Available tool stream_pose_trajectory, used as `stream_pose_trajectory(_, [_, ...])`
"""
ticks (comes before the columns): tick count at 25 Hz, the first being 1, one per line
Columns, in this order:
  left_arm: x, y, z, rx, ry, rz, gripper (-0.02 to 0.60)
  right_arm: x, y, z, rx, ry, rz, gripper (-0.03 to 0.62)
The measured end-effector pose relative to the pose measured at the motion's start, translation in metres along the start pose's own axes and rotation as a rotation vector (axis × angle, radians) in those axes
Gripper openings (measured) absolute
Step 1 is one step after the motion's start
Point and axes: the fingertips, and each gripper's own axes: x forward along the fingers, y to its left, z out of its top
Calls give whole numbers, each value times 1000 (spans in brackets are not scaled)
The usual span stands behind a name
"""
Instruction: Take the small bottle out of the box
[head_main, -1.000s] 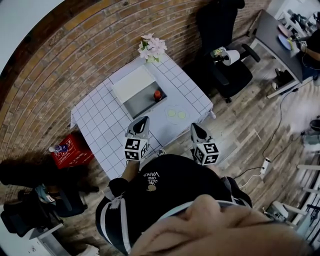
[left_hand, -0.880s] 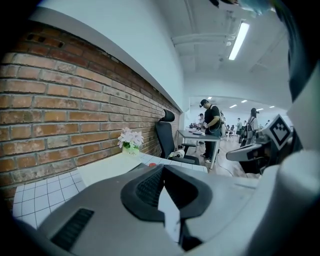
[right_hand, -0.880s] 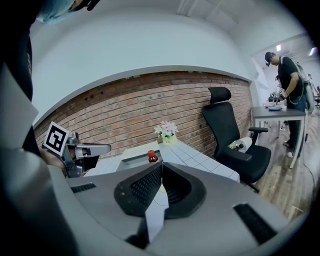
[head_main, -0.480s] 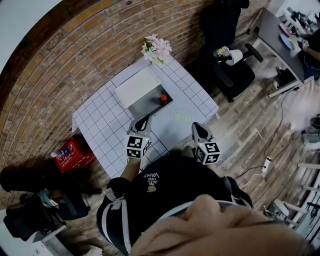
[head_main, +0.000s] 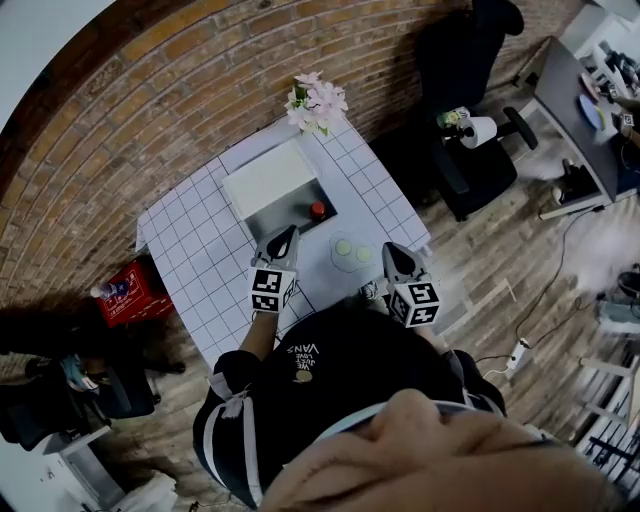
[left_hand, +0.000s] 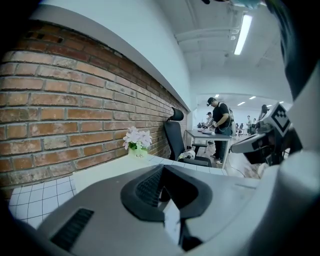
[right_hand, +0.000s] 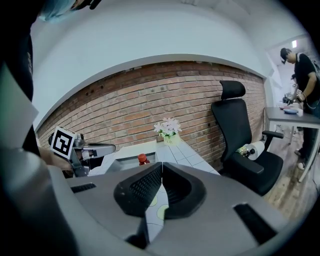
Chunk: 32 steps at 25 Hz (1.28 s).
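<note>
The small bottle (head_main: 317, 210) with a red cap stands in the right end of an open grey box (head_main: 284, 213) on the checked table. The right gripper view shows the bottle's cap (right_hand: 143, 159) above the box wall (right_hand: 121, 159). My left gripper (head_main: 289, 234) hovers over the table just in front of the box, with its jaws shut and nothing in them. My right gripper (head_main: 387, 250) is to the right, near the table's front right edge, also shut and empty. In their own views the left gripper (left_hand: 162, 167) and the right gripper (right_hand: 161, 165) both have the pads touching.
The box's white lid (head_main: 262, 175) lies open behind it. A pot of pale flowers (head_main: 315, 100) stands at the far corner. Two green round marks (head_main: 352, 250) lie on the white grid cloth (head_main: 190, 240). A black office chair (head_main: 470, 150) is at the right, a red crate (head_main: 125, 295) on the floor at the left.
The head camera has shifted a little, so the table sits slightly differently in the view. Both grippers stay shut in about the same place in front of the box.
</note>
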Motion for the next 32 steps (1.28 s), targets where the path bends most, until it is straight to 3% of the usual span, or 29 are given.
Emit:
stream_pose_trajectory(6, [26, -3, 0, -5, 1, 50, 12, 14, -26, 12, -29, 14, 50, 3])
stream_pose_trajectory(12, [45, -11, -9, -1, 41, 30, 15, 21, -41, 15, -33, 25, 74, 3])
stream_pose_trajectory(22, [75, -15, -43, -54, 165, 6, 219, 26, -53, 12, -29, 39, 74, 3])
stream_pose_trajectory(32, [101, -8, -63, -50, 277, 36, 270, 18, -74, 10, -2, 29, 27, 3])
